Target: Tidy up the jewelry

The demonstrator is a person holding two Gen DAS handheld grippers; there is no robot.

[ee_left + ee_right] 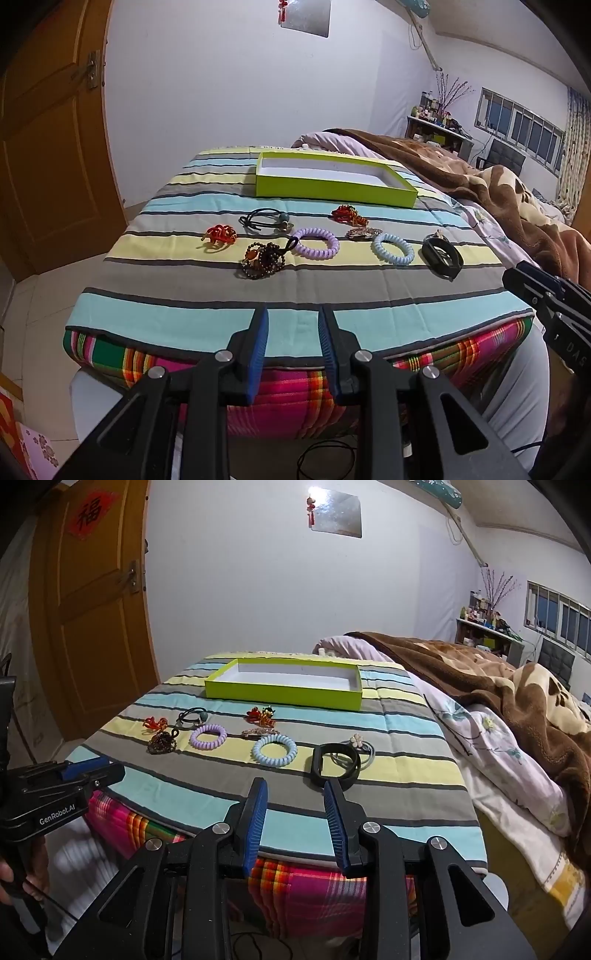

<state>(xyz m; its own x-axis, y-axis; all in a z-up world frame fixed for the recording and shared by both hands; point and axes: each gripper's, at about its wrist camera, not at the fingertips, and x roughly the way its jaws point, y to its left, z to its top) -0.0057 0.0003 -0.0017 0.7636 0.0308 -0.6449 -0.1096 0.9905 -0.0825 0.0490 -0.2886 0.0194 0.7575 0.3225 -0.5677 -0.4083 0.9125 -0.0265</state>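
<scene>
An open lime-green box with a white inside lies at the far side of a striped cloth. In front of it lie a purple spiral band, a light blue spiral band, a black band, a beaded bracelet, a black hair tie, red clips, and a flower hair tie. My left gripper and right gripper are open and empty, above the near edge.
The cloth covers a plaid cushion on a small table. A bed with a brown blanket is to the right. A wooden door is at left. The other gripper shows at each view's edge.
</scene>
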